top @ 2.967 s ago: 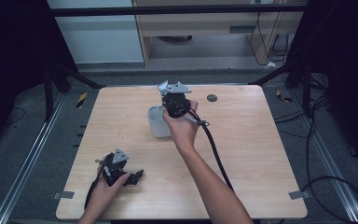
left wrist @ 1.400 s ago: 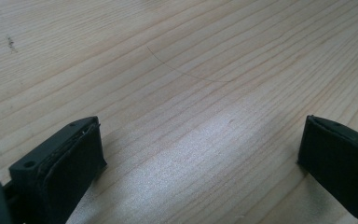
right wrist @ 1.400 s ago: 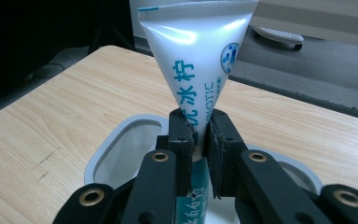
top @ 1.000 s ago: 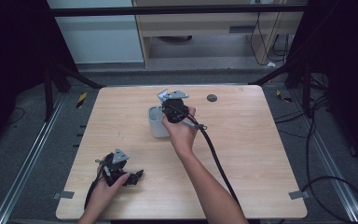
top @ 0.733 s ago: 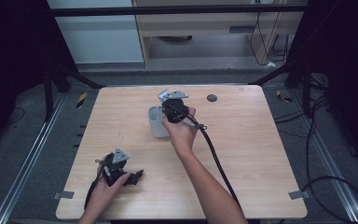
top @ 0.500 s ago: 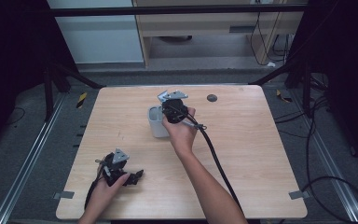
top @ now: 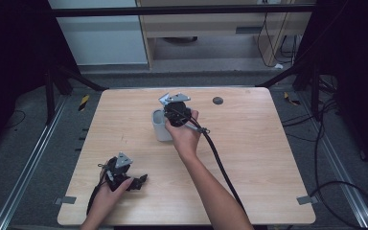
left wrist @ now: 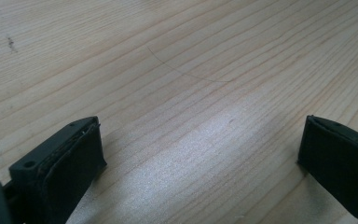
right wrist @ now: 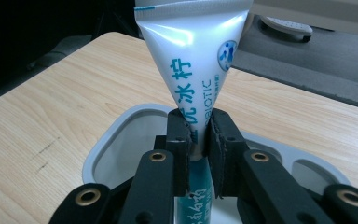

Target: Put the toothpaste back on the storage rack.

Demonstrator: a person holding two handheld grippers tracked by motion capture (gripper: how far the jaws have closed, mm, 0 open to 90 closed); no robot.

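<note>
Holding a toothpaste tube (right wrist: 193, 70) upright over the mouth of a grey holder (right wrist: 103, 144), crimped end up and cap end pointing down into the opening, with the right gripper (right wrist: 196, 140) pinching the tube's narrow lower part between its fingers (right wrist: 177, 140). Seen from the high view, hovering over the holder (top: 159, 128) at the middle of the bench (top: 268, 158), right gripper (top: 176, 111) above it and hand behind. Judging by this, pick-up done and tube lined up with the compartment; lowering into the holder and letting go yet to come. Cannot tell whether the cap end already rests on the holder's floor, hidden behind the fingers. Resting low at the near left edge of the bench, well apart from the holder, the left gripper (top: 124, 176) idle, its fingers (left wrist: 60, 168) spread wide over bare wood with nothing between them. Further off, a small dark round thing (top: 217, 100) lying near the far edge, untouched.
</note>
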